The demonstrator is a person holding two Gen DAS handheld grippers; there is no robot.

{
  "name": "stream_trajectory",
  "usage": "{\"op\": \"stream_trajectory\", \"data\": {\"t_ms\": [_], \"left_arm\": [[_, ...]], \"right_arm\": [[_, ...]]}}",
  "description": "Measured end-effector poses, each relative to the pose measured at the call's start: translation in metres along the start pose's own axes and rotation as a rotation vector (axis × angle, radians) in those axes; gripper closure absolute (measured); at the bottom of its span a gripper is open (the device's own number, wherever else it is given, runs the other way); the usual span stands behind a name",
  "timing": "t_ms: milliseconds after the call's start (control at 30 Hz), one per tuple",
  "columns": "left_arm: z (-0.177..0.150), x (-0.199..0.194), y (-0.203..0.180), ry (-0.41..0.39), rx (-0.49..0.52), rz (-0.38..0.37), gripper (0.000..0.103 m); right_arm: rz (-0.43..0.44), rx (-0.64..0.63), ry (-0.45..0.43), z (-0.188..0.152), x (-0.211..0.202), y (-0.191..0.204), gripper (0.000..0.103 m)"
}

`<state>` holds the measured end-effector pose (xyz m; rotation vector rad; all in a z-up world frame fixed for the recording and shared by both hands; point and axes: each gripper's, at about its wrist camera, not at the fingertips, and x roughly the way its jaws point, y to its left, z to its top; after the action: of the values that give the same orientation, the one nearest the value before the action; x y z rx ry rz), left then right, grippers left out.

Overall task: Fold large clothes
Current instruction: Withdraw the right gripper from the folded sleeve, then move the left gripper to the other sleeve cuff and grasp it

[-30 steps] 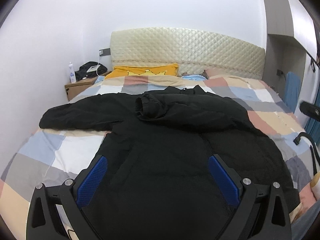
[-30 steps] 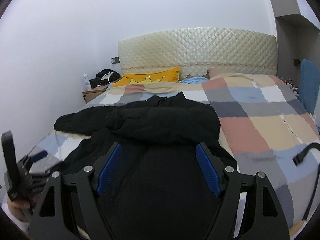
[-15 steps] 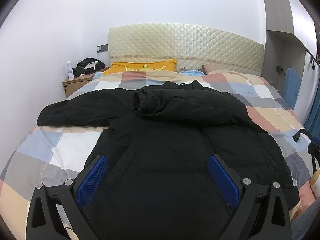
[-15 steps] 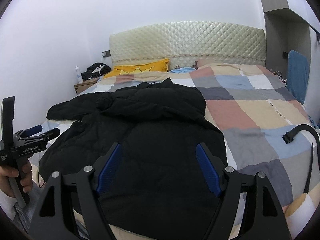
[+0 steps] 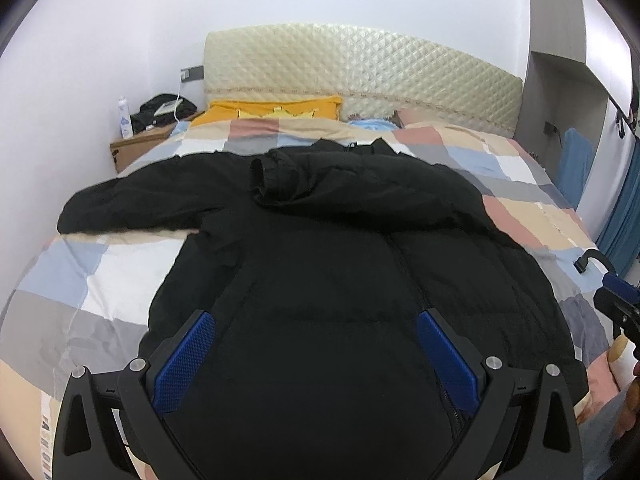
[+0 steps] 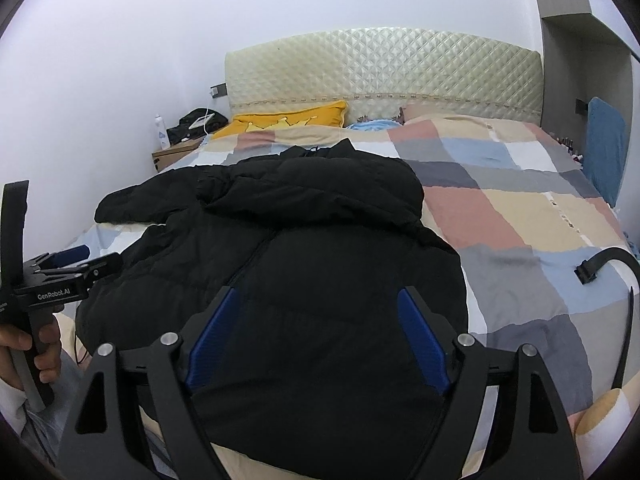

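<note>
A large black puffer jacket [image 5: 320,248] lies spread on the checkered bed, collar toward the headboard; it also shows in the right wrist view [image 6: 304,240]. Its left sleeve [image 5: 132,204] stretches out to the left. The right sleeve [image 5: 304,176] is folded across the chest. My left gripper [image 5: 316,344] is open and empty above the jacket's lower body. My right gripper [image 6: 316,332] is open and empty above the hem's right part. Each gripper shows at the edge of the other's view: the left one [image 6: 64,268], the right one [image 5: 618,304].
The checkered quilt [image 6: 520,208] covers the bed. A yellow pillow [image 5: 276,108] lies by the quilted headboard [image 5: 360,68]. A nightstand [image 5: 140,140] with a bottle and a black bag stands at the far left. A black strap [image 6: 600,264] lies on the bed's right side.
Both grippers have moved forward and lower over the jacket, which now fills more of each view. The jacket has not moved. Both grippers stay open.
</note>
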<state>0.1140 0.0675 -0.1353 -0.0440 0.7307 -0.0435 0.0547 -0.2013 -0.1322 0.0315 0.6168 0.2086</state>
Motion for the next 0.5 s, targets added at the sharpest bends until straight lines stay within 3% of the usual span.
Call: {"op": "stream_trajectory", "data": {"t_ms": [133, 333, 433, 500], "left_arm": [[-0.004, 0.018, 0.003, 0.123, -0.003, 0.005, 0.002], [0.002, 0.028, 0.02, 0.194, -0.006, -0.012, 0.002], [0.014, 0.031, 0.045, 0.228, -0.071, -0.096, 0.01], [0.026, 0.033, 0.066, 0.241, -0.137, -0.145, 0.01]], "right_arm": [[-0.012, 0.004, 0.003, 0.0, 0.001, 0.0, 0.021], [-0.015, 0.021, 0.01, 0.0, 0.004, -0.002, 0.021], [-0.014, 0.031, 0.011, 0.0, 0.003, -0.006, 0.021], [-0.013, 0.036, 0.009, -0.001, 0.002, -0.007, 0.021]]}}
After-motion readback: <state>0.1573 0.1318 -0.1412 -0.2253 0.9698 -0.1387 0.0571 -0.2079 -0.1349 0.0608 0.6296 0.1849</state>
